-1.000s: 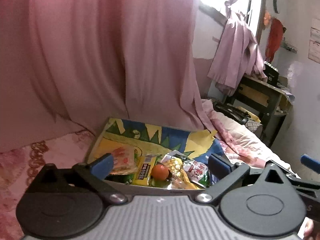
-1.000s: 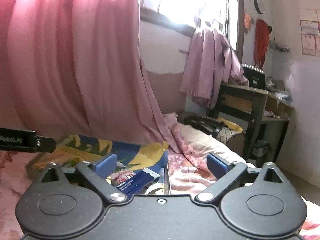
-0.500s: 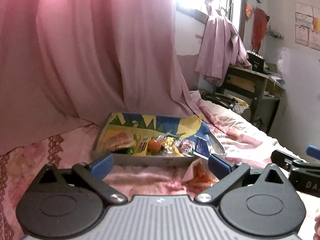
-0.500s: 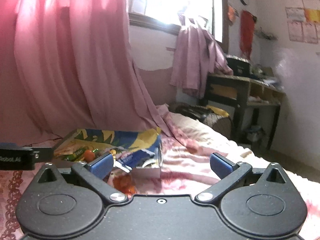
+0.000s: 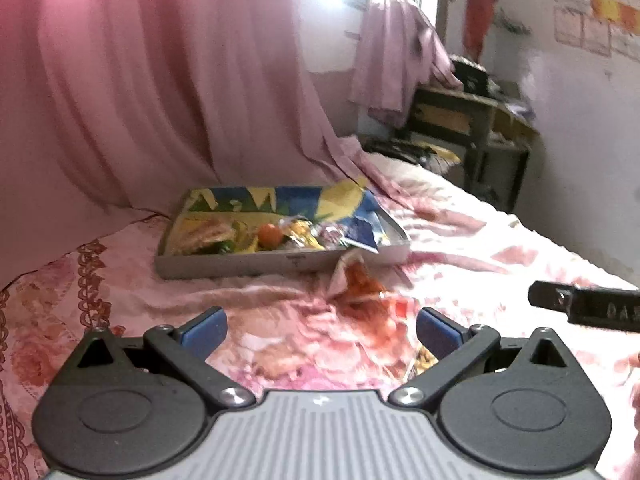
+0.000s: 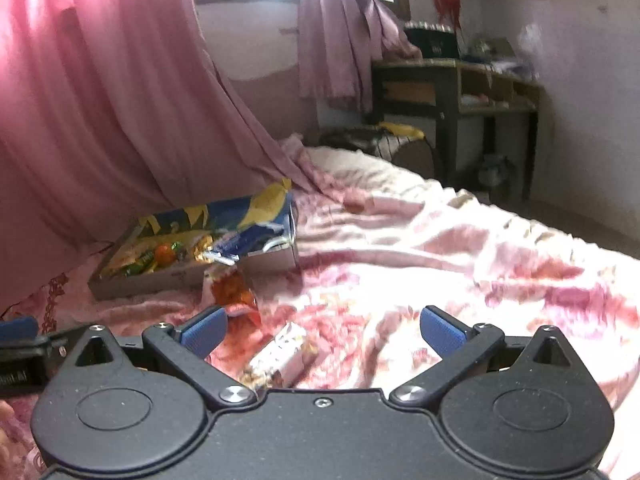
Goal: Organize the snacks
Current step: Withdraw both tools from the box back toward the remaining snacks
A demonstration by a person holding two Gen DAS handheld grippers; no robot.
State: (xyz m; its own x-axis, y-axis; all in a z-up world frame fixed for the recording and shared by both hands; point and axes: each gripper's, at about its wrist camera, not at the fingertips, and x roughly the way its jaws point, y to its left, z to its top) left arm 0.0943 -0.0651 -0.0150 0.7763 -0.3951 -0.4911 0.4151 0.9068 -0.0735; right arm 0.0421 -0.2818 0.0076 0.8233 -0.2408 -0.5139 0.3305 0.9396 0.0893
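Both claws spread wide, empty.
Left gripper (image 5: 320,330) and right gripper (image 6: 322,330) hover above bedspread (image 6: 440,264); snack tray (image 5: 280,262) ahead.

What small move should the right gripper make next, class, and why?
Probably ease the open, empty right gripper down over the silvery snack packet lying on the bedspread between its fingers; it lies outside the box holding the other snacks.

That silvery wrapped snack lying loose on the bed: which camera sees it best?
The right wrist view: the silvery wrapped snack lies whole on the bedspread, just ahead of the camera. The left wrist view shows only a yellowish edge beside a blue finger.
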